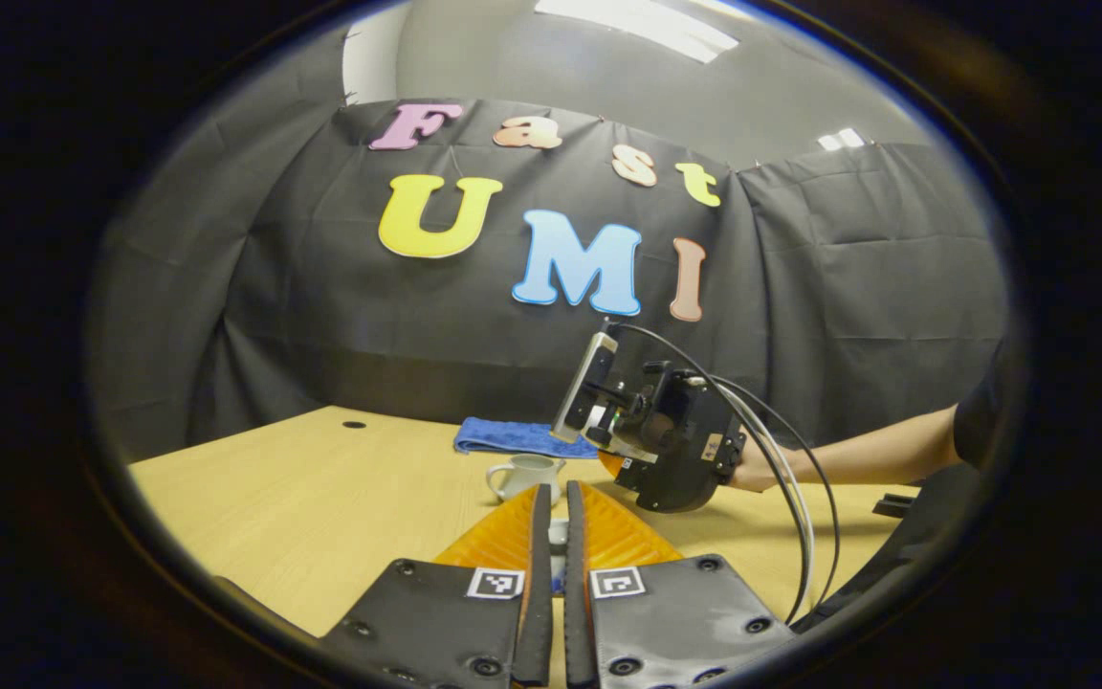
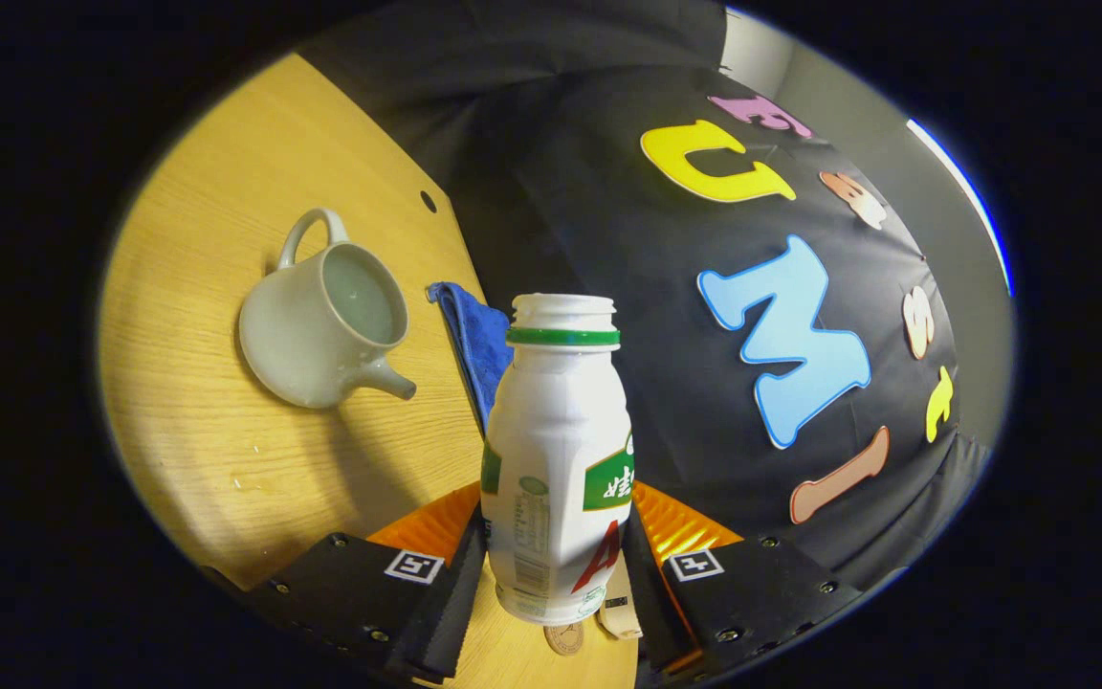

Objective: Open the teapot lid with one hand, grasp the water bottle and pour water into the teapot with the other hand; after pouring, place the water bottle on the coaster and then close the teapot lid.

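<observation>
We judge that the step in hand is the pouring: the teapot (image 2: 321,321) stands on the worktop (image 2: 226,450) with its mouth uncovered, and the water bottle (image 2: 559,459) is lifted in the right claw (image 2: 556,550). In the right gripper view both fingers of this claw press on the lower sides of the bottle, so it is gripping the bottle, and the uncapped neck points away from the camera. The view is rolled, so we judge that the bottle is tilted, but we cannot say how much, and no stream of water is visible. The teapot lies to the left of the bottle in this view, apart from it, with the spout turned toward the bottle and the handle on the far side; inside it we see a pale surface that may be water, but we cannot be sure. To pour well, we should bring the bottle neck over the open mouth of the teapot and tip slowly, because the mouth is not wide and water could fall on the wood. A blue cloth (image 2: 474,340) lies beside the teapot, behind the bottle. In the left gripper view the left claw (image 1: 557,522) has its fingers almost together around something small and pale; we cannot tell if this is the lid.
</observation>
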Available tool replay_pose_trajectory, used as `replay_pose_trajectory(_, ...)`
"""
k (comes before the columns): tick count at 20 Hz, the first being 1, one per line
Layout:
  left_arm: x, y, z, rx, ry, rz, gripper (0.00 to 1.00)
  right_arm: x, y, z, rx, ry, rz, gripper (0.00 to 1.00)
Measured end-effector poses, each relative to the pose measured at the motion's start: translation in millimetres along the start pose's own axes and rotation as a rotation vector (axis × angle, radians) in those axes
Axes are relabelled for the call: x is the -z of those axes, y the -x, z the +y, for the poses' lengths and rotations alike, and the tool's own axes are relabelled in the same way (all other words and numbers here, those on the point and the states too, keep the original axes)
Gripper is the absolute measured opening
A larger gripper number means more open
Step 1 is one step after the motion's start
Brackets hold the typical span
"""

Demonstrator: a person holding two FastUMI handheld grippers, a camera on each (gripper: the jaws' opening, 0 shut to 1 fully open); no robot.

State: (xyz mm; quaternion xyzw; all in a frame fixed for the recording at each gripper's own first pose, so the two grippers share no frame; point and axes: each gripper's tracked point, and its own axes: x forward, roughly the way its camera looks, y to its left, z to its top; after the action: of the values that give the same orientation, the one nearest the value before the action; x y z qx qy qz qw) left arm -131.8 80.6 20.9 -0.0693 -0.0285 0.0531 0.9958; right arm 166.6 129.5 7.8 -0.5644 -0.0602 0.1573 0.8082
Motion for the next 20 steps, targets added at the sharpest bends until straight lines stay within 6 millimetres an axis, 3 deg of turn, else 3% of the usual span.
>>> replay_pose_trajectory(5, 3.4, 0.3, 2.9, -0.006, 0.003, 0.009, 0.11, -6.2, -6.9, 1.2, 0.011, 0.113, -0.006, 0.71)
replay_pose_trajectory(6, 3.5, 0.8, 3.3, -0.007, 0.002, 0.009, 0.15, -7.3, -7.9, 1.0, 0.017, 0.15, -0.008, 0.7)
replay_pose_trajectory(9, 2.4, 0.8, 4.3, -0.009, -0.004, 0.008, 0.11, -11.5, -10.4, -4.4, 0.037, 0.271, -0.019, 0.7)
replay_pose_trajectory(12, 3.7, 1.5, 3.7, -0.01, -0.008, 0.011, 0.15, -13.5, -9.7, -8.7, 0.053, 0.352, -0.031, 0.7)
replay_pose_trajectory(13, 4.5, 1.5, 3.7, -0.01, -0.009, 0.013, 0.11, -13.2, -11.2, -9.2, 0.054, 0.372, -0.032, 0.71)
replay_pose_trajectory(19, 3.8, 1.3, 7.4, -0.018, -0.019, 0.013, 0.15, -21.6, -11.7, -13.4, 0.065, 0.492, -0.05, 0.7)
replay_pose_trajectory(20, 5.5, 1.9, 7.1, -0.017, -0.018, 0.016, 0.11, -22.5, -13.7, -14.3, 0.067, 0.51, -0.052, 0.71)
